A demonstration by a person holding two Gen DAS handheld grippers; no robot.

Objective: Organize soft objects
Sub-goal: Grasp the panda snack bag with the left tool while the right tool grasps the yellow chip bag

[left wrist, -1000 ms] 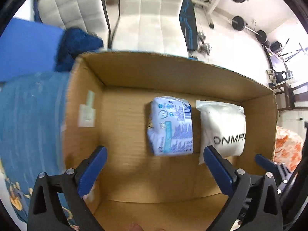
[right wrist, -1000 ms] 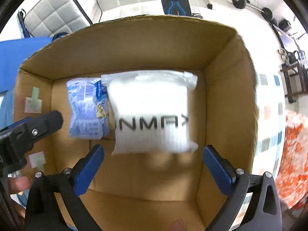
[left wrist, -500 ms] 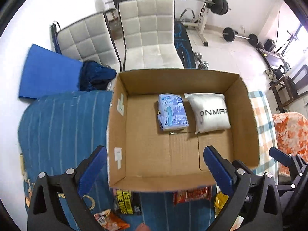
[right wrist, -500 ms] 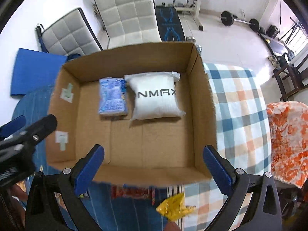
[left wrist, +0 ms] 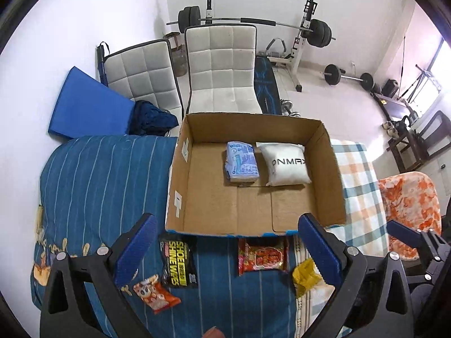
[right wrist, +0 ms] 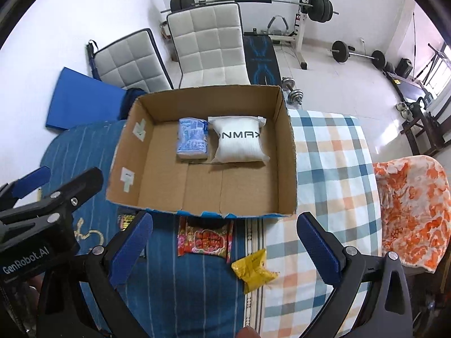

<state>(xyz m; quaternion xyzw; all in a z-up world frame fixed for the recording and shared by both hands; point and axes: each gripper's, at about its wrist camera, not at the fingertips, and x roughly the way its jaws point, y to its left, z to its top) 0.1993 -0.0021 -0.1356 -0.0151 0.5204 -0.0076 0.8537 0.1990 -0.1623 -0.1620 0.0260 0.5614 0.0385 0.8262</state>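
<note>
Soft packets, the red snack packet and yellow one, lie on the bed before my cardboard box; both hand-held grippers, left and right, hang wide open, empty, so next I pick one.

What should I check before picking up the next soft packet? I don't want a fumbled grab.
1. Left gripper open and holding nothing: ok.
2. Right gripper open and holding nothing: ok.
3. Brown cardboard box has free floor: ok.
4. Blue tissue pack and white ONMAX pouch lie flat inside: ok.
5. Red snack packet and crumpled yellow wrapper unobstructed: ok.
6. Black shoe-wipes packet weight: cannot tell.
</note>
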